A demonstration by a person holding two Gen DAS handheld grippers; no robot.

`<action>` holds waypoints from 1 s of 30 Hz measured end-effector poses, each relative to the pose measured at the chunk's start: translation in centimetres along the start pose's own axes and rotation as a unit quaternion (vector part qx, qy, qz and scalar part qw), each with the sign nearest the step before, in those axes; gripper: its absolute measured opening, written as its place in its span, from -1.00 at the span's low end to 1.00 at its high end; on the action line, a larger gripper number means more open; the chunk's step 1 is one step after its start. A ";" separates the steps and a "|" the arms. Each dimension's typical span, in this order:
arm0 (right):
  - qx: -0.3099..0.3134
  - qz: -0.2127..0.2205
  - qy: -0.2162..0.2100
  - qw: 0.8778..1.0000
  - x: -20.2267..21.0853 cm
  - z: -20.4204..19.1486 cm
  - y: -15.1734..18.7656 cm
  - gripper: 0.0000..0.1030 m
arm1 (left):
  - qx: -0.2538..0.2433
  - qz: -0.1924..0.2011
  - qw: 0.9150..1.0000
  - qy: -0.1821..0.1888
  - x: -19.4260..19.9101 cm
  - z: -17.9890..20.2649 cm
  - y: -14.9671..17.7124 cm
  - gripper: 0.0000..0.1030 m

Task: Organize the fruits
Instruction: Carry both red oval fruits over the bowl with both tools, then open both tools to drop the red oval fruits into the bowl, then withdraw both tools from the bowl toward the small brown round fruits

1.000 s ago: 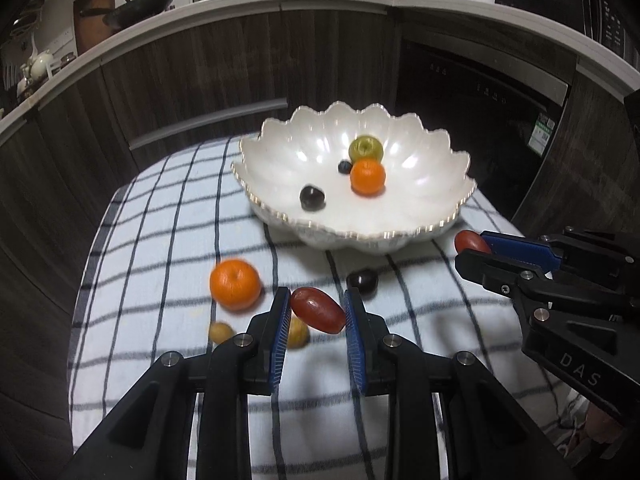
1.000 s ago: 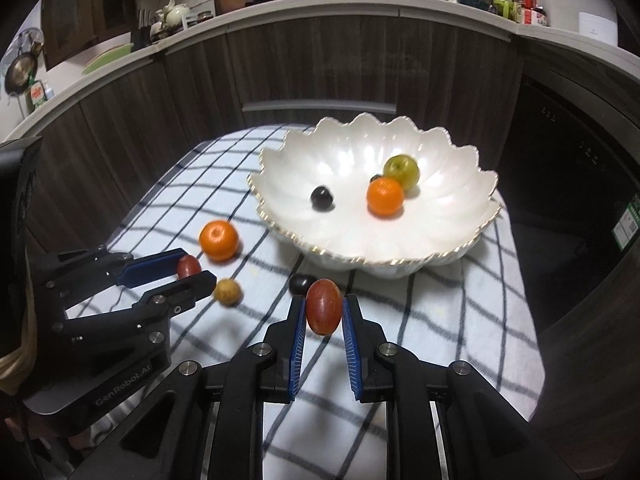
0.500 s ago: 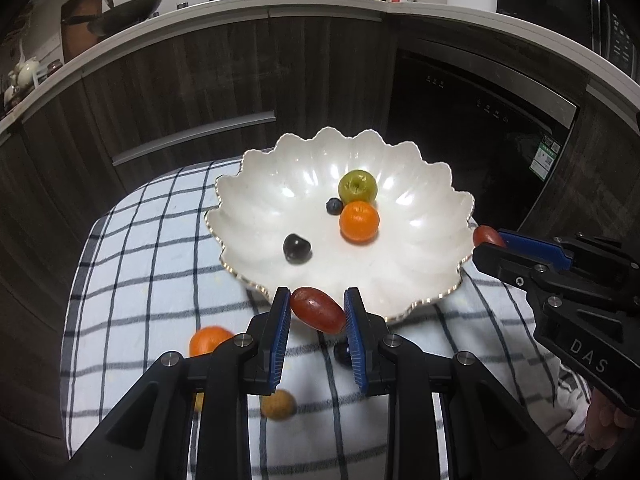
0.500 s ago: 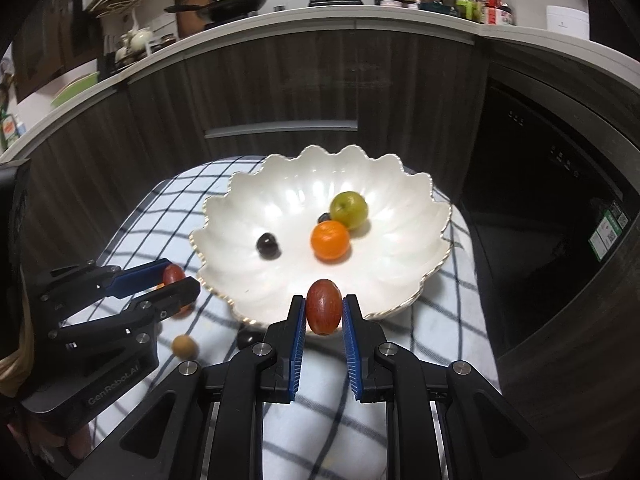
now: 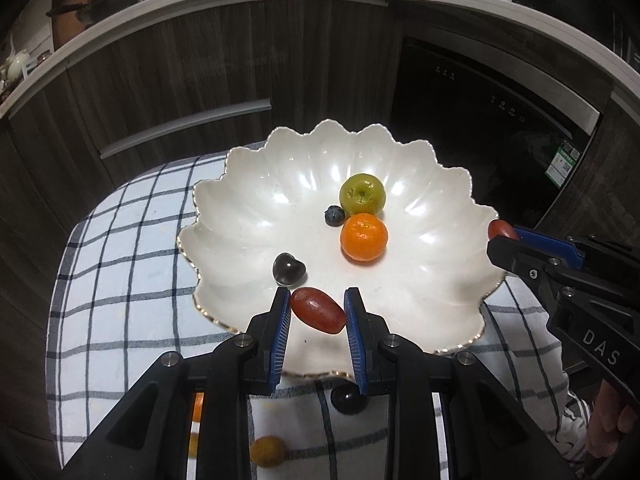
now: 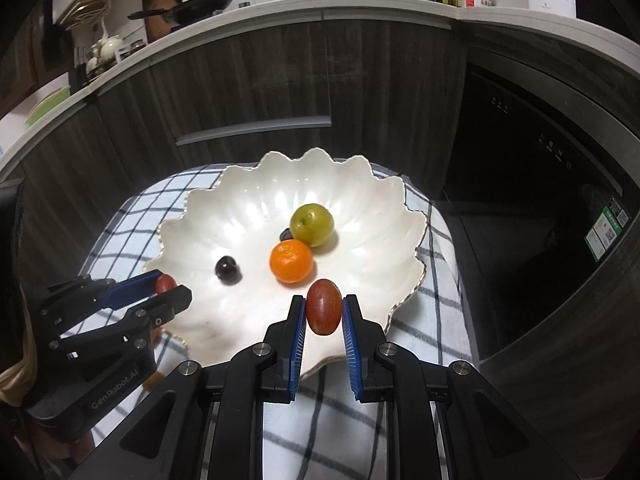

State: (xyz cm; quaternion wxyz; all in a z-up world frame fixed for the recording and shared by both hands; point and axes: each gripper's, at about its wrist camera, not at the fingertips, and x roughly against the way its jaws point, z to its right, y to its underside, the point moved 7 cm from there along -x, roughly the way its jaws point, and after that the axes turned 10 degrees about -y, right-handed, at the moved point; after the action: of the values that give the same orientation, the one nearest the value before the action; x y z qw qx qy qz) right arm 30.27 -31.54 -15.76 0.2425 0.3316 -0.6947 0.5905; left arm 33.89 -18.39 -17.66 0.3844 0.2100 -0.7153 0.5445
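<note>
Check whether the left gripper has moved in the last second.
Yes. The left gripper, shut on a red oval grape, advanced from the checked cloth to above the white scalloped bowl.

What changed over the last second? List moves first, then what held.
Both grippers carried their fruit forward from above the checked cloth to over the white scalloped bowl: left gripper with its red oval grape, right gripper with its own. Both grips and the bowl's fruit stayed unchanged.
</note>
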 end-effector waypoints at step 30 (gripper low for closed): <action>-0.012 0.010 0.042 0.999 0.2 0.8 -1.2 0.16 | 0.013 0.016 0.999 -0.033 1.5 -2.5 -0.5 0.37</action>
State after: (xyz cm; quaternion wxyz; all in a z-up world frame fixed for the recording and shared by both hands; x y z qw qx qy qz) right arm 31.08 -32.48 -14.94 0.2698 0.2969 -0.6942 0.5976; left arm 34.18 -16.01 -15.89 0.3489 0.2211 -0.7239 0.5526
